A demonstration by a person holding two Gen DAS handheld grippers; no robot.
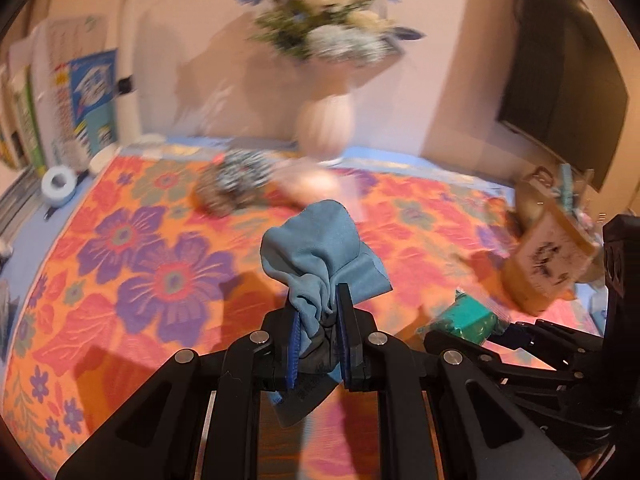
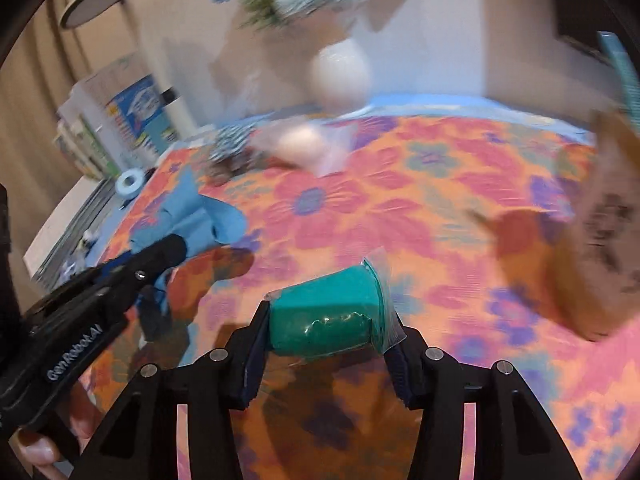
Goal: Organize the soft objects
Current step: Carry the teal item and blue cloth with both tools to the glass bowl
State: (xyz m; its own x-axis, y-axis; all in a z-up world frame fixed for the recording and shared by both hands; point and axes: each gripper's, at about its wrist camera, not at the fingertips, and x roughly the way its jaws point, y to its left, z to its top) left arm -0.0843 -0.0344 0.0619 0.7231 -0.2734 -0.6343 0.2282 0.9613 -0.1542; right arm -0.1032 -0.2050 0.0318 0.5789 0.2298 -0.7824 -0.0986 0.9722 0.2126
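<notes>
A blue cloth [image 1: 316,252] is pinched in the left gripper [image 1: 318,320], while the right gripper [image 2: 326,344] clamps a bagged green roll [image 2: 324,320] above the floral tablecloth [image 2: 420,208].

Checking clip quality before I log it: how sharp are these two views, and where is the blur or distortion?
Left wrist: the left gripper and blue cloth are sharp; the vase and brown bag are motion-smeared. Right wrist: the right gripper and green bagged item are fairly clear, background streaked. Both views show fisheye curvature, dark corners and warm light.
</notes>
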